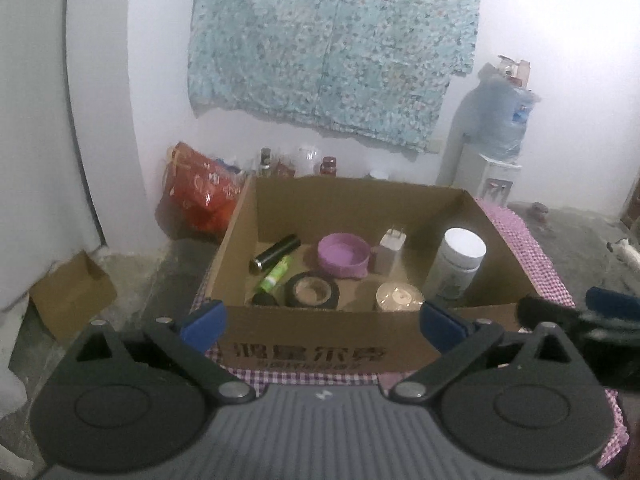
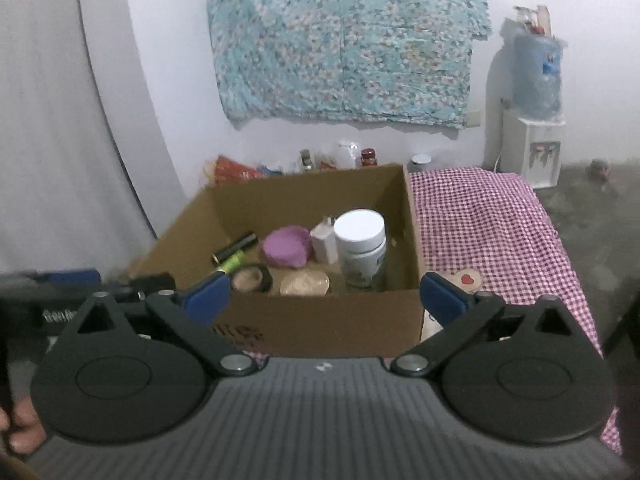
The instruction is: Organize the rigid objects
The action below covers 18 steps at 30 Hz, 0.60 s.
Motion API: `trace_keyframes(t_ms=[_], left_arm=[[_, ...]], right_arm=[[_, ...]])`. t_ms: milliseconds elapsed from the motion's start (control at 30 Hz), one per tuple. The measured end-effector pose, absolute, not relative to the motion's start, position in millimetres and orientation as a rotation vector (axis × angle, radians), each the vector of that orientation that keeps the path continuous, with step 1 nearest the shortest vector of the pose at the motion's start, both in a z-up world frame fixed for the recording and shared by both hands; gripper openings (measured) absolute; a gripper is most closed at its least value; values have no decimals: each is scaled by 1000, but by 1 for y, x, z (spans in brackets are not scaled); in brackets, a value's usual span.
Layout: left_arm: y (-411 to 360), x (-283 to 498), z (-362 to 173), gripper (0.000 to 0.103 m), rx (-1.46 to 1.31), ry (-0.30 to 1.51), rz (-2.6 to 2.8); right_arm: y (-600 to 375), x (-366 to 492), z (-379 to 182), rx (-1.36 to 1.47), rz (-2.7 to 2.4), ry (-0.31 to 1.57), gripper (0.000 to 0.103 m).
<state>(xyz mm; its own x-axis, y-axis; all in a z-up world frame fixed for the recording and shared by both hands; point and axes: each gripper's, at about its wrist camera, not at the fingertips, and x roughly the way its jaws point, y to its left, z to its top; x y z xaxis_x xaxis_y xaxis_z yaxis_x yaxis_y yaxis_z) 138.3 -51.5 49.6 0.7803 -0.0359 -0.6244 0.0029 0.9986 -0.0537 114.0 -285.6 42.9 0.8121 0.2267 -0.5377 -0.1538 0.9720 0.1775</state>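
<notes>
Cardboard forms the open box that holds the task's things; it is set on a purple-checked cloth over the worktop, and every item is seen inside it. A white-capped plastic bottle is stood upright near the right wall. It is judged light and stiff, its smooth sides a little slippery, so it is best taken across the body just below the cap. A purple bowl is placed toward the back, rigid but thin-walled; its rim would be the place to pinch. A white charger plug is stood just beside it, small and hard, easily gripped across its flat faces. A black cylinder and a green tube are laid at the left, touching or nearly so; both are judged likely to roll and should be taken across the middle. A black tape roll is laid flat at the front, best held through its wall, and a round clear-lidded container is set beside it; what it holds cannot be told.

Nothing is held. The left gripper and the right gripper are both kept in front of the box's near wall, their blue fingers spread wide apart with nothing between them.
</notes>
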Motion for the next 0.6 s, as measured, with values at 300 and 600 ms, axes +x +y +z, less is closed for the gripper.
trace_keyframes(t_ms=[300, 600], left_arm=[[-50, 140, 40, 103, -12, 655, 3], [-47, 141, 38, 102, -11, 652, 3]], right_arm=[[-269, 129, 34, 82, 152, 614, 101], [-269, 136, 32, 70, 137, 625, 101]])
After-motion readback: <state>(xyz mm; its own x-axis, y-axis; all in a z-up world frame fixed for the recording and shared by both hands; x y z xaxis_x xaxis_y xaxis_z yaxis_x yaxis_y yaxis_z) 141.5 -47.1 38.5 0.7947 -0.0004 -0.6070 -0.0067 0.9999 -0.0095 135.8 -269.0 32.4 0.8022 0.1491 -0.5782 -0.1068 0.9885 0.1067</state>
